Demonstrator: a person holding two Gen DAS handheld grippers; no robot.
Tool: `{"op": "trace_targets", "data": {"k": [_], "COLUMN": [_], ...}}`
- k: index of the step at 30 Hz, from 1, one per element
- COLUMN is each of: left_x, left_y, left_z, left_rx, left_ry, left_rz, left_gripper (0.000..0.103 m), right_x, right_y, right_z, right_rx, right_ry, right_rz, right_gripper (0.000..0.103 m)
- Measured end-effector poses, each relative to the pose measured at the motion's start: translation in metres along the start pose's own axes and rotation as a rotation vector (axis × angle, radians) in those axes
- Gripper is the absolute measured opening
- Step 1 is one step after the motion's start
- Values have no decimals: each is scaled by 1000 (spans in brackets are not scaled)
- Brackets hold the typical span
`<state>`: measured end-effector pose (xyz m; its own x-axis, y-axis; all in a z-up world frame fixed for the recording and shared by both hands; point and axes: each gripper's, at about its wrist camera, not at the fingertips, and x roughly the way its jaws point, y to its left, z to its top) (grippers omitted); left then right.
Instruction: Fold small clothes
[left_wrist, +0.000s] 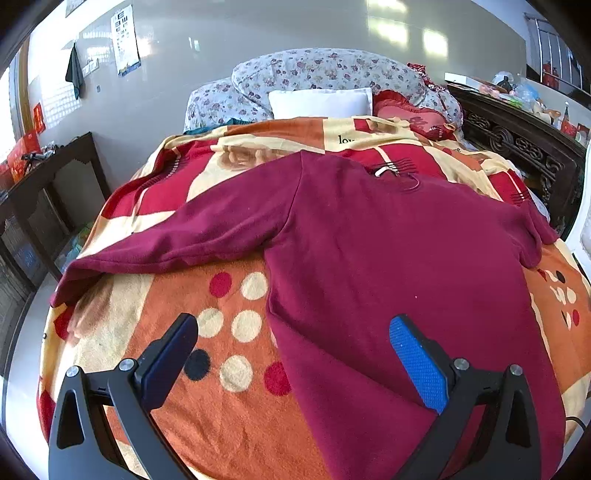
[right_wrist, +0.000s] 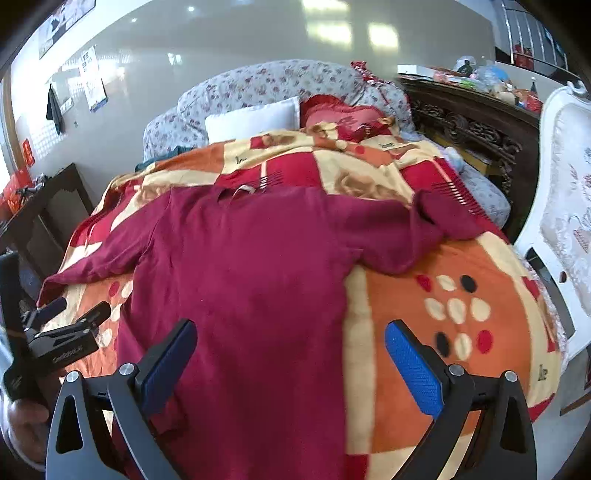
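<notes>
Right wrist — "love" lettering on blanket (right_wrist: 443, 295)

Left claw (left_wrist: 293, 332) spread wide; right claw (right_wrist: 290, 338) spread wide.

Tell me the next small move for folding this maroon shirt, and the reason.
Probably lower the left tool onto the long left sleeve and grip it: the maroon shirt lies spread flat, unfolded, and both tools are open, holding nothing.

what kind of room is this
Most likely a home bedroom: a bed under a patterned blanket, a white pillow at its head, and a maroon top spread out on it.
</notes>
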<state>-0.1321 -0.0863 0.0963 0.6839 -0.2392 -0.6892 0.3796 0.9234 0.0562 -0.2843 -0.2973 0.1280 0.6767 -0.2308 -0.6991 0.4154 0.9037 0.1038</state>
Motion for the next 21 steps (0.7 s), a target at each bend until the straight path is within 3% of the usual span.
{"op": "trace_targets", "data": {"k": [6,21], "left_x": [5,18], "left_y": [-5,-17], "left_z": [0,6], "left_rx": [2,-12], "left_ry": [14,18], "left_rz": [-11,-37], "left_gripper": [103,103], "right_x": [29,64], "right_y": [20,26], "right_z": [3,18], "right_rx": [-36,-2], "right_ry": [21,46], "right_rz": [-37,-73], "right_gripper": [103,103]}}
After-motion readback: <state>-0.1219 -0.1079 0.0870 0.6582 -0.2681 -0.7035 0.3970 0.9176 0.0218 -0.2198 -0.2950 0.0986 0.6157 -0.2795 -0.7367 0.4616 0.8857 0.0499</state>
